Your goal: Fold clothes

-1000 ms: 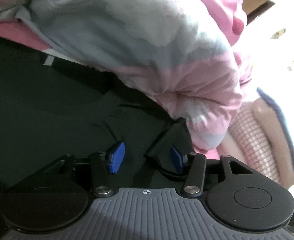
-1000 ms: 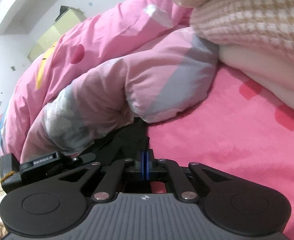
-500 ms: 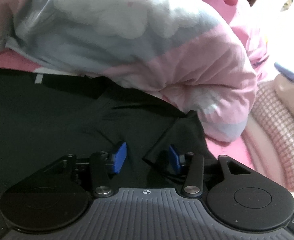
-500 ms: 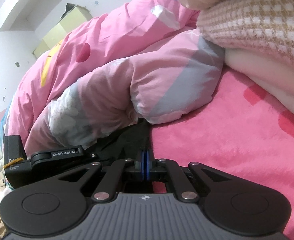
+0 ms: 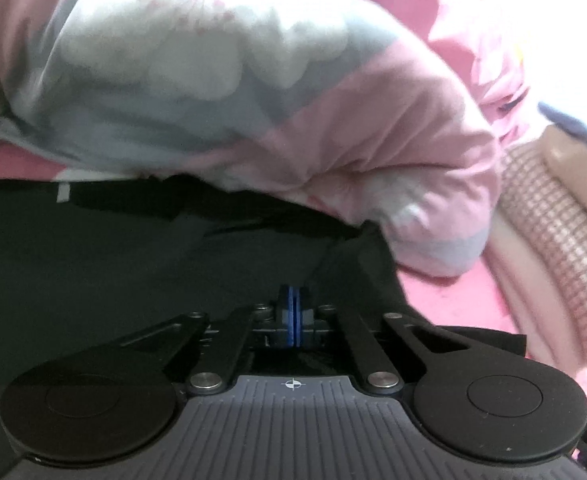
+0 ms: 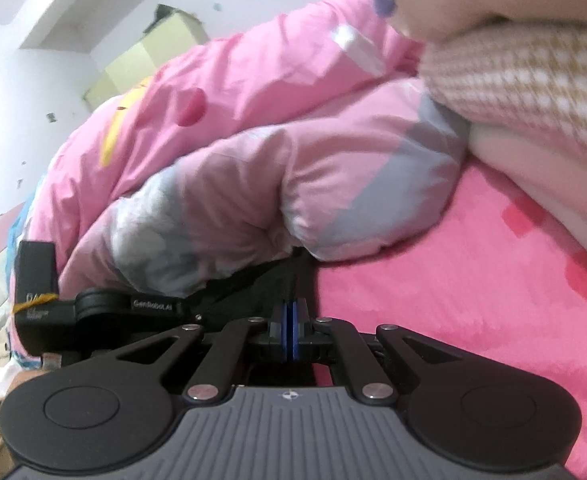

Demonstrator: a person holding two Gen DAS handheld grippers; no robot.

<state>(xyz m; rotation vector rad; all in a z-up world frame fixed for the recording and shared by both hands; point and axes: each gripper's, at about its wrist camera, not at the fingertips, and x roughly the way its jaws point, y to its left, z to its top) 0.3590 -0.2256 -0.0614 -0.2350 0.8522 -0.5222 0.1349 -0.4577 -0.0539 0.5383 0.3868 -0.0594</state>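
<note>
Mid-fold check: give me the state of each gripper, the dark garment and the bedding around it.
Left gripper: just closed, blue pads together, black cloth at the tips.
Right gripper: shut at the garment's edge.
Black fabric garment: spread flat, one corner raised.
Pink and grey puffy quilt: bunched, overlapping the garment's far edge.

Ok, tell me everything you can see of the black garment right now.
The black garment is a dark, matte, soft fabric spread fairly flat on the pink bedsheet, with a few shallow creases. Its far edge, where a small white tag shows, is tucked under the pink and grey quilt. A folded flap rises near the left hand-held gripper, whose jaws have just been closing and now look pinched on the fabric. The right hand-held gripper is shut at another corner, apparently gripping it.
</note>
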